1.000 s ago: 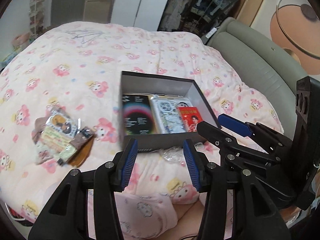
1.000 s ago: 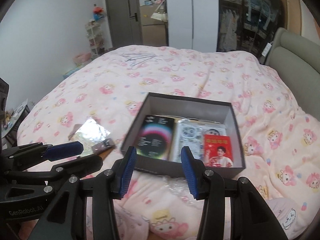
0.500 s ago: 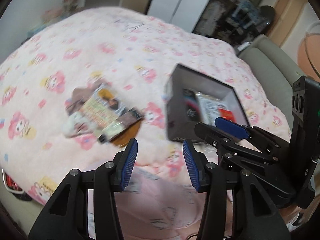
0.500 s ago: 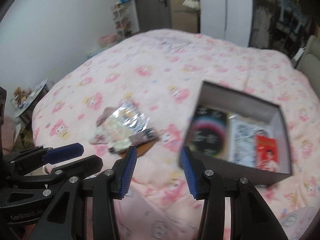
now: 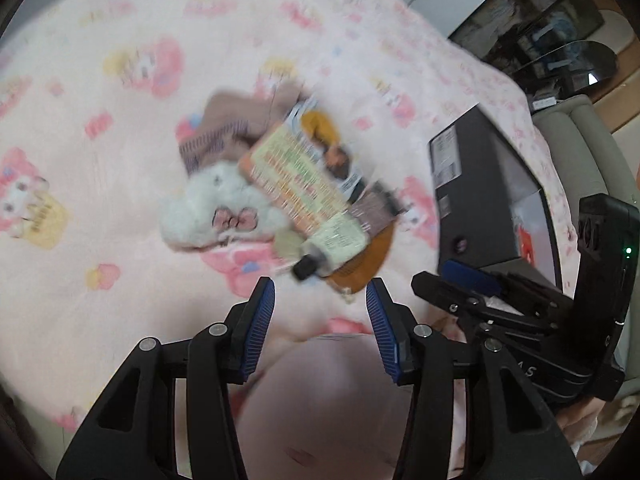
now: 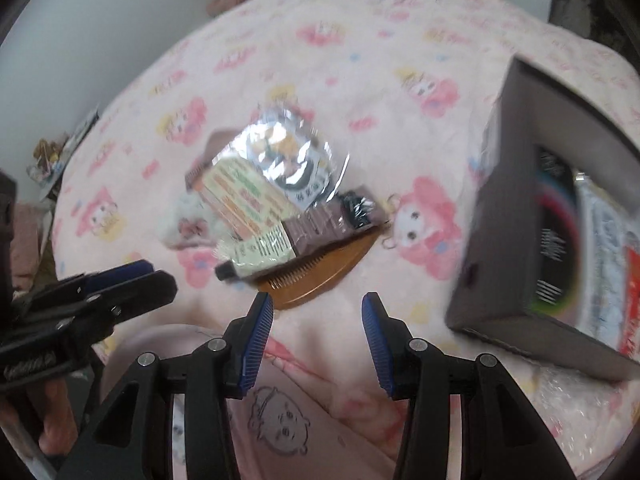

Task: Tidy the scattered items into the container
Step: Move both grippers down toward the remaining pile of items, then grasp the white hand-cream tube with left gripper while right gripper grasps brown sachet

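Both grippers — left gripper and right gripper — hang spread and empty above the heap: a cream-and-orange printed tube, silvery foil packet, brown wooden comb, white fluffy sock. Beside it the dark grey cardboard box already holds flat packets — this pile remains.
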A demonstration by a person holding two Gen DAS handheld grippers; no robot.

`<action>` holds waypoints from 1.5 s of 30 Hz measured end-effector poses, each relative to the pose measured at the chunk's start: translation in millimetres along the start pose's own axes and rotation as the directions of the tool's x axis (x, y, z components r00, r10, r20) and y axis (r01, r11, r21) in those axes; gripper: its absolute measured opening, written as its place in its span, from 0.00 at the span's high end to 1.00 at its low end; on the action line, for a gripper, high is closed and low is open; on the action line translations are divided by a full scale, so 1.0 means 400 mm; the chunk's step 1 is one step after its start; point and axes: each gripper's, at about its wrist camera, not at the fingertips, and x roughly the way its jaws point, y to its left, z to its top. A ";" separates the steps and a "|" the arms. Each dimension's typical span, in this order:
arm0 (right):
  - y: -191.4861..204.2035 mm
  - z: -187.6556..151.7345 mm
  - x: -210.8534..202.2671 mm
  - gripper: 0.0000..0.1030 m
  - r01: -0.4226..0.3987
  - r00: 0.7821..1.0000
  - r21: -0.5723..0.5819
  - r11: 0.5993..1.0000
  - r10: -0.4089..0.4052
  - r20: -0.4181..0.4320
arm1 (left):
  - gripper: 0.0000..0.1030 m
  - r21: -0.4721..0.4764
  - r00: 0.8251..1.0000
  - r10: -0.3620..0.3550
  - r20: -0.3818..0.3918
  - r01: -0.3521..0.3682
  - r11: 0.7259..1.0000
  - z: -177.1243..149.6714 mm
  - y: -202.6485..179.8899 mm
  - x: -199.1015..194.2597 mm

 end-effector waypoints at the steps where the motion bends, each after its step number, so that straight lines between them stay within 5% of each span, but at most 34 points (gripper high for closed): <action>1: -0.001 0.005 0.018 0.59 0.005 1.000 -0.002 1.000 -0.005 -0.010 | 0.53 -0.004 1.000 -0.013 -0.023 0.013 1.000 0.006 0.014 0.019; 8: -0.019 0.034 0.098 0.59 0.017 0.998 0.015 1.000 -0.016 -0.064 | 0.55 -0.019 0.984 -0.086 -0.154 0.084 0.996 0.035 0.061 0.123; 9: -0.020 0.035 0.101 0.59 0.019 0.998 0.016 1.000 -0.017 -0.066 | 0.61 -0.011 0.984 -0.086 -0.157 0.085 0.996 0.037 0.056 0.128; 11: -0.022 0.038 0.105 0.59 0.019 0.998 0.018 1.000 -0.018 -0.068 | 0.92 -0.006 0.984 -0.094 -0.152 0.094 0.996 0.035 0.052 0.134; 14: -0.020 0.041 0.097 0.59 0.020 0.998 0.016 1.000 -0.019 -0.059 | 1.00 -0.016 0.988 -0.098 -0.116 0.096 0.995 0.024 0.062 0.120; 22: -0.016 0.060 0.057 0.55 0.012 1.000 0.015 1.000 -0.012 0.012 | 1.00 -0.134 0.987 -0.160 0.011 0.160 0.978 -0.001 0.168 0.025; 24: -0.019 0.073 0.070 0.51 0.029 0.999 0.023 0.999 -0.030 0.014 | 0.90 -0.117 0.981 -0.193 -0.002 0.192 0.974 0.014 0.157 0.037; 26: -0.029 0.083 0.087 0.50 0.035 0.999 0.035 0.999 -0.035 0.000 | 0.62 -0.072 0.982 -0.188 -0.015 0.187 0.980 0.030 0.130 0.055; 34: -0.048 0.094 0.057 0.50 0.083 0.993 0.053 0.995 -0.087 0.075 | 0.62 0.026 0.967 -0.221 -0.126 0.226 0.974 0.078 0.061 0.145; 37: -0.054 0.106 0.077 0.50 0.113 0.992 0.053 0.992 -0.116 0.051 | 0.85 0.036 0.955 -0.252 -0.159 0.260 0.965 0.068 0.051 0.167; 45: -0.048 0.099 0.072 0.50 0.087 0.994 0.067 0.994 -0.091 0.063 | 0.86 0.002 0.953 -0.293 -0.079 0.294 0.956 0.031 0.093 0.097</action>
